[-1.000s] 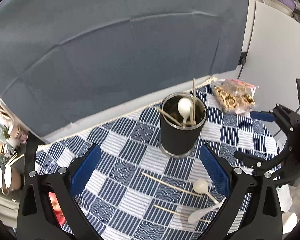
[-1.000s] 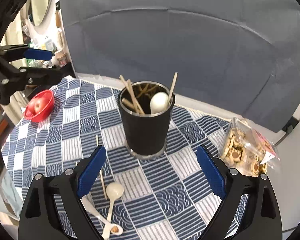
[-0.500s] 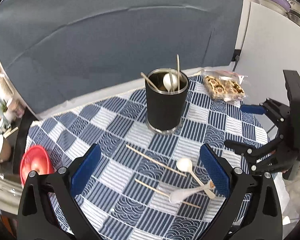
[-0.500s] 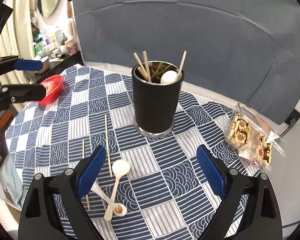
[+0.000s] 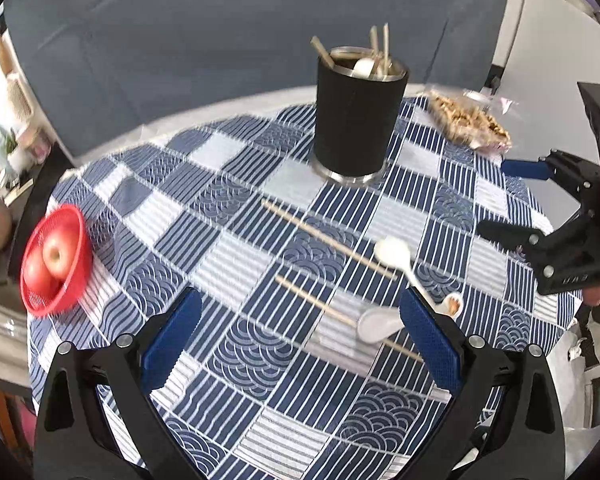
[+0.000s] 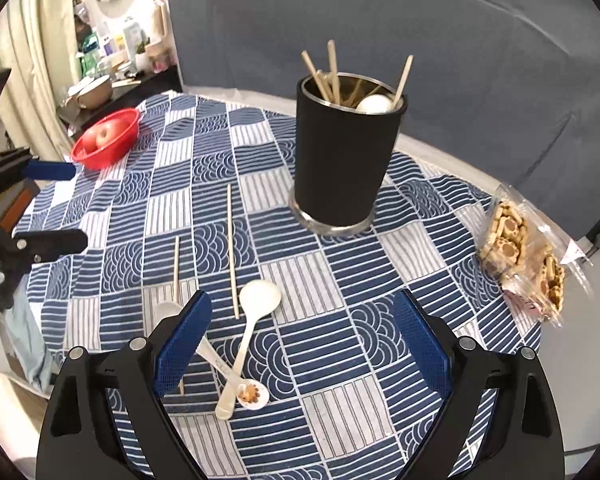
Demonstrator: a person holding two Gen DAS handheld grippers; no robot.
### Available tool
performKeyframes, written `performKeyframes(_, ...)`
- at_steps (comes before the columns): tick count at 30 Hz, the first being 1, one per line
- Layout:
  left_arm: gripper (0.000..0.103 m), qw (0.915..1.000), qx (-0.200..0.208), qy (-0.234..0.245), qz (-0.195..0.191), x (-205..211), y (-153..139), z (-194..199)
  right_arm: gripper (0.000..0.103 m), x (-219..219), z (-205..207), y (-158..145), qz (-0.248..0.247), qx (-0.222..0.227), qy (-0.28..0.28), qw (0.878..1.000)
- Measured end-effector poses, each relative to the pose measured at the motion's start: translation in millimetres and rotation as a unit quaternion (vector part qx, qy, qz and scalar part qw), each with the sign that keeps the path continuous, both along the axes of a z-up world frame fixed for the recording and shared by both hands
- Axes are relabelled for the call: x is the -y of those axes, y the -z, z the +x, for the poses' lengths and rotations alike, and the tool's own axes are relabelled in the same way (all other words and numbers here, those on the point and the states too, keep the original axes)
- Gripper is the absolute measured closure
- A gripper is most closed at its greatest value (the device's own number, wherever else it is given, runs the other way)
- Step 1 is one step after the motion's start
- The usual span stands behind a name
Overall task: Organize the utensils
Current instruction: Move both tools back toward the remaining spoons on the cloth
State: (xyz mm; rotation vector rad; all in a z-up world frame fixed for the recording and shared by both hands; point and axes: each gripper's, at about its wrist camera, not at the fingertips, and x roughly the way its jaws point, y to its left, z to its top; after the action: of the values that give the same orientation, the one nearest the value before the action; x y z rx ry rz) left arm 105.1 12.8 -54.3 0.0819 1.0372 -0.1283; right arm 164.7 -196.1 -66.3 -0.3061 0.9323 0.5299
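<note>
Both wrist views look down and forward over the tabletop (image 5: 228, 240) from near — sharing the black holder (image 5: 354, 120) (image 6: 340, 160) at upper centre.

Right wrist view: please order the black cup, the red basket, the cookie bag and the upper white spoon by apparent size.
1. black cup
2. cookie bag and red basket: look alike, and the basket lies farther away, so unranked
3. upper white spoon

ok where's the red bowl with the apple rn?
The red bowl sits at the far-left edge of the tablecloth in the right wrist view, well left of the black utensil cup; the left wrist view shows it at the cloth's left edge too.
</note>
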Motion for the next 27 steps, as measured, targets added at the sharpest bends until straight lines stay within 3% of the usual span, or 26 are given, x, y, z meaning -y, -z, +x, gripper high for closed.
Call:
performKeyframes(6,0.006,0.9996,-0.027,-0.005,0.008,-7.7,23.0,-2.1,0.015,-6.5,6.9,17.1,-0.015,-0.013,-0.016,1.000)
performKeyframes(13,0.006,0.9980,-0.060,-0.015,-0.010,-13.6,47.5,2.1,0.015,-12.4,8.3,35.0,-0.039,-0.026,-0.051,0.998)
performKeyframes(27,0.006,0.9927,-0.117,-0.001,-0.028,2.6,83.3,14.4,0.016,-17.8,4.1,77.2,-0.077,-0.065,-0.140,0.985)
